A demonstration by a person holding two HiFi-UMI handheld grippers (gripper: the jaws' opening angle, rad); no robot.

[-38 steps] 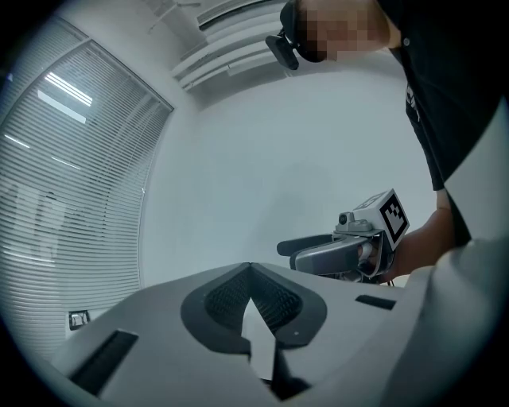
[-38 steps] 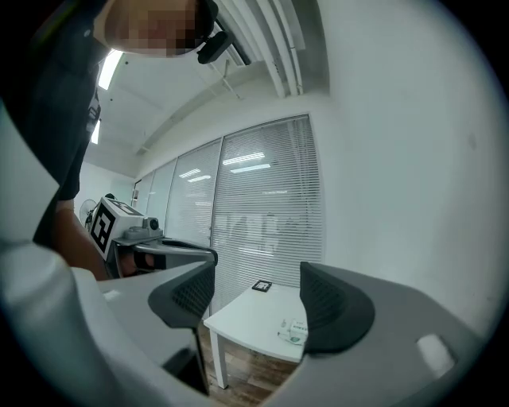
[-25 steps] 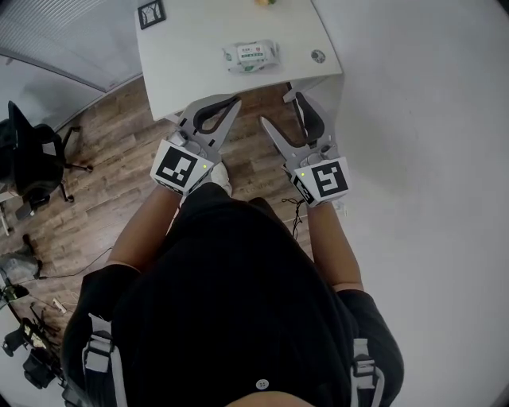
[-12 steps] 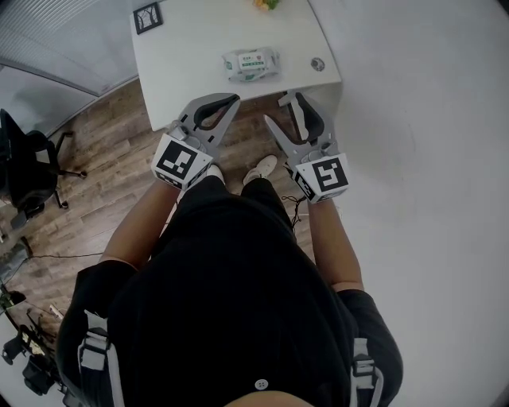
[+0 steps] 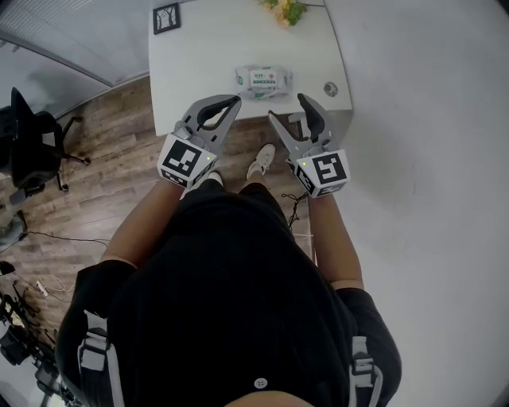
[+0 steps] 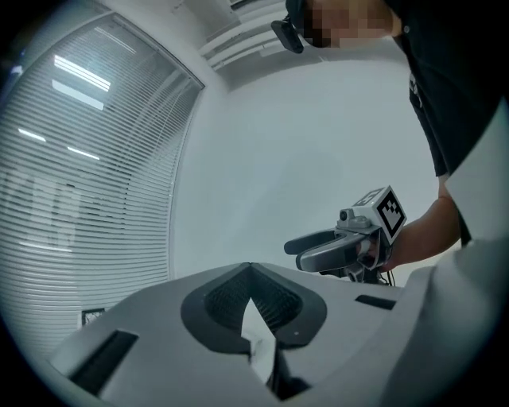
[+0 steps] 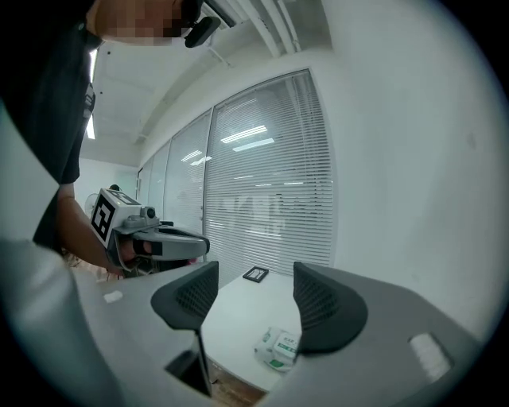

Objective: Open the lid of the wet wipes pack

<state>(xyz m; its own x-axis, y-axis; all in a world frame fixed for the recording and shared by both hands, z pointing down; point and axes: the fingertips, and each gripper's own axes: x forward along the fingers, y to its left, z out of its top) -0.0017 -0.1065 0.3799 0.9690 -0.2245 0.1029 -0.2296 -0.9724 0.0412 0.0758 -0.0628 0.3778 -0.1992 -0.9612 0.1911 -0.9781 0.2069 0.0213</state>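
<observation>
The wet wipes pack (image 5: 263, 80), white with a green label, lies near the front edge of the white table (image 5: 199, 63). It also shows in the right gripper view as the pack (image 7: 277, 347) on the table (image 7: 238, 314), below and ahead of the jaws. My left gripper (image 5: 235, 101) hovers at the table's front edge, left of the pack; it is shut with nothing in it, its pads meeting at the tips (image 6: 251, 269). My right gripper (image 5: 289, 109) is held just in front of the pack, open (image 7: 250, 296); its jaws have narrowed a little, and nothing is between them.
A black square frame (image 5: 168, 17) and yellow-green flowers (image 5: 285, 9) sit at the table's far side. A small round object (image 5: 331, 88) lies right of the pack. A black office chair (image 5: 32, 151) stands on the wood floor at left. A white wall runs along the right.
Both grippers have moved forward to the table's front edge and sunk slightly. The pack now lies closer to them and nearer the middle of the view. Nothing was grasped.
</observation>
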